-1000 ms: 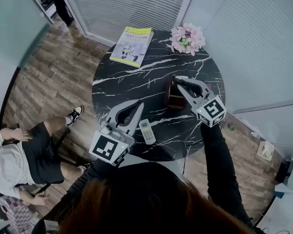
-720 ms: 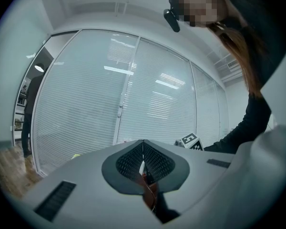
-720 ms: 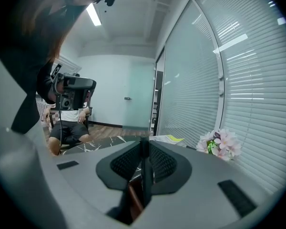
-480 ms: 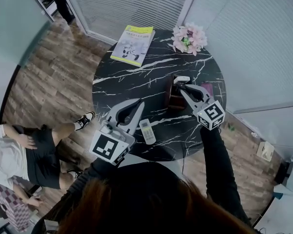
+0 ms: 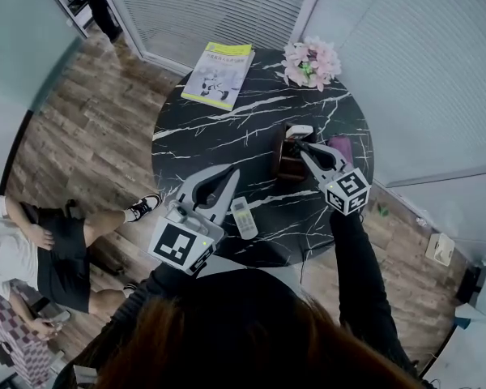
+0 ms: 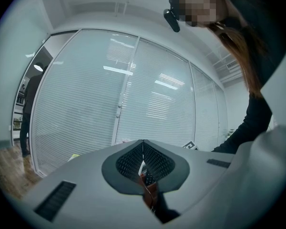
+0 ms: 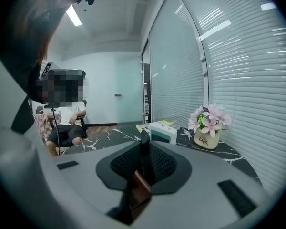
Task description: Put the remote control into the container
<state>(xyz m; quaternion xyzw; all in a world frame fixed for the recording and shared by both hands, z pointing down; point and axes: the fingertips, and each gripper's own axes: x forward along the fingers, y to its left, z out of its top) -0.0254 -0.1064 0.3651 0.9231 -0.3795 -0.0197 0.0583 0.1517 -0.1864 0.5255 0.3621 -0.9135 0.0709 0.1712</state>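
My right gripper (image 5: 301, 146) is shut on a slim black remote control (image 7: 144, 144), held upright over the brown container (image 5: 285, 167) on the round black marble table (image 5: 219, 132). A white remote (image 5: 299, 130) with a teal screen (image 7: 163, 132) stands in the container just beyond the jaws. The container's brown edge (image 7: 140, 194) shows under my right jaws. A second white remote (image 5: 244, 218) lies flat near the table's front edge. Just left of it my left gripper (image 5: 227, 178) is held level, its pads (image 6: 155, 163) meeting with nothing between them.
A yellow-green booklet (image 5: 219, 74) lies at the table's far left rim. A pot of pink flowers (image 5: 310, 63) stands at the far right (image 7: 207, 128). A small purple object (image 5: 341, 146) sits right of the container. A person (image 5: 32, 258) sits beyond the table's left side.
My right gripper has sunk toward the container with the black remote, rolling slightly. The left gripper has stayed put. The seated person's legs have shifted.
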